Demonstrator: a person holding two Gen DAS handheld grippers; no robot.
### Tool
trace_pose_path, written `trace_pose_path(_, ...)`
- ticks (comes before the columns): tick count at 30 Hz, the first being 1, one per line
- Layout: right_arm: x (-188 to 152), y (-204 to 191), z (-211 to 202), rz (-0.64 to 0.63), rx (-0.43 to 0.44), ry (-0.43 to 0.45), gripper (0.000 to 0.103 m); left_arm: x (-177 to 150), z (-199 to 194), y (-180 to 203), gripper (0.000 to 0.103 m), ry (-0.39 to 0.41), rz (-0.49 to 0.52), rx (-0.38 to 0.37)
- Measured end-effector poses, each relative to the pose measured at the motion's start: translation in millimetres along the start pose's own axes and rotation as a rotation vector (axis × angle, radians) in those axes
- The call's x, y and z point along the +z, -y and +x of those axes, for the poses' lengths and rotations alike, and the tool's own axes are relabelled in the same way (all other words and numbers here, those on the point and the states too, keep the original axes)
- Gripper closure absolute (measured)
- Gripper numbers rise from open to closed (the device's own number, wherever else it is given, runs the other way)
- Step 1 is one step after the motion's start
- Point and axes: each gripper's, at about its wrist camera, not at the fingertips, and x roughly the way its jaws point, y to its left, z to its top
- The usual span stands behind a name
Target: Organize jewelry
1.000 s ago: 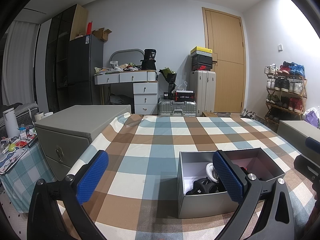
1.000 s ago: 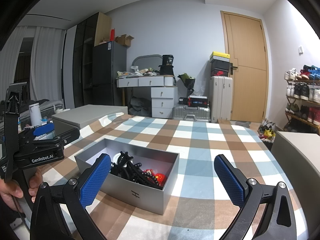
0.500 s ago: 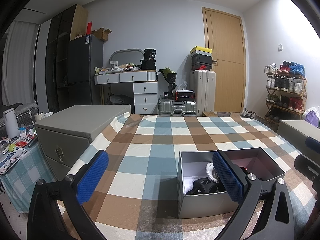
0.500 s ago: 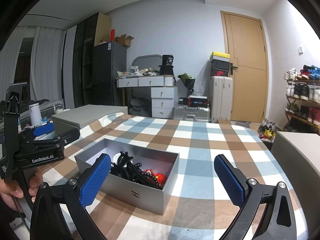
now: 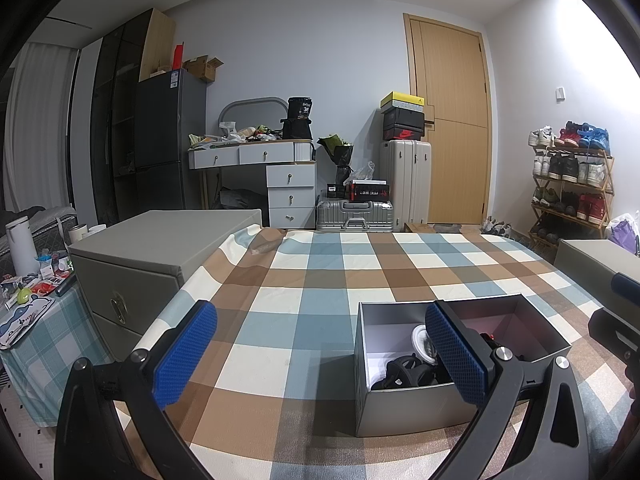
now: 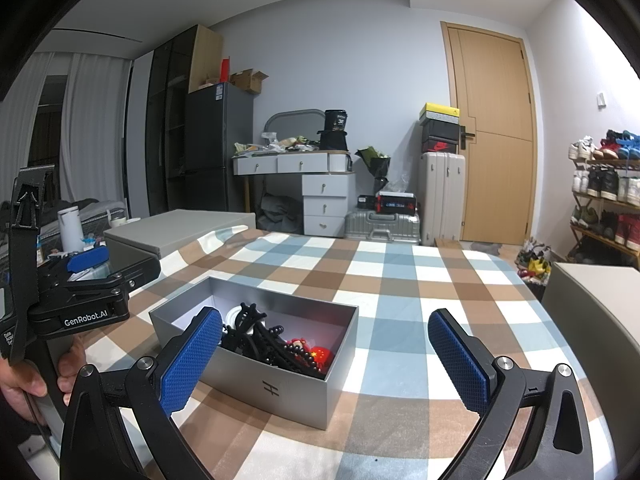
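**Both grippers wide over the jewelry box**

A grey open box (image 6: 276, 376) sits on the checked tablecloth (image 6: 400, 280) covering the surface. Inside lie black beaded strands (image 6: 264, 340), a red charm (image 6: 318, 354) and a white round piece (image 5: 420, 338). The left gripper (image 5: 320, 356) and right gripper (image 6: 324, 364) hover with jaws apart, holding nothing.

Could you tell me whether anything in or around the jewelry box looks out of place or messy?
Inside the open grey box, black bead strands lie tangled in a heap with red pieces; nothing has spilled onto the checked cloth.
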Motion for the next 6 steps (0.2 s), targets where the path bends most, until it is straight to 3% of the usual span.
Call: trace_pose_path(6,-0.1,0.0,-0.1,0.001,0.0,0.0,0.0,0.1,-0.2,0.7,0.001,-0.002,0.003,-0.004)
